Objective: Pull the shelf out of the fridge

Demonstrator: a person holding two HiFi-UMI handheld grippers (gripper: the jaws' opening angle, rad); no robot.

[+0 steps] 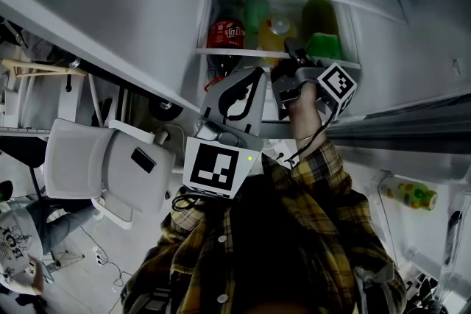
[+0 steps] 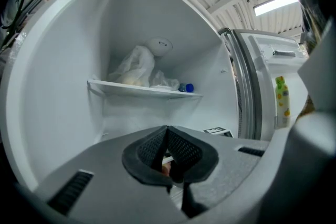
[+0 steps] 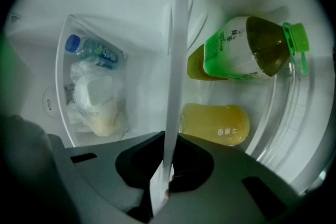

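Observation:
The fridge stands open. Its lower shelf [image 1: 243, 52] has a white front edge and carries a red can [image 1: 226, 33], a yellow bottle [image 1: 276, 31] and a green tea bottle [image 1: 324, 40]. My right gripper [image 1: 292, 50] reaches level to that edge. In the right gripper view the white shelf edge [image 3: 176, 86] runs straight between the jaws, and the right gripper [image 3: 167, 165] is shut on it. The green tea bottle [image 3: 247, 47] and the yellow bottle [image 3: 215, 123] lie just behind. My left gripper [image 1: 252, 73] hangs just below the shelf, left of the right one; the left gripper [image 2: 168, 139] is shut on nothing.
An upper shelf [image 2: 142, 89] holds a white plastic bag [image 2: 136, 68] and a blue-capped bottle [image 2: 186, 87]. The fridge door [image 1: 441, 180] stands open at the right with a bottle [image 1: 412, 195] in its rack. A white chair [image 1: 103, 165] is on the floor to the left.

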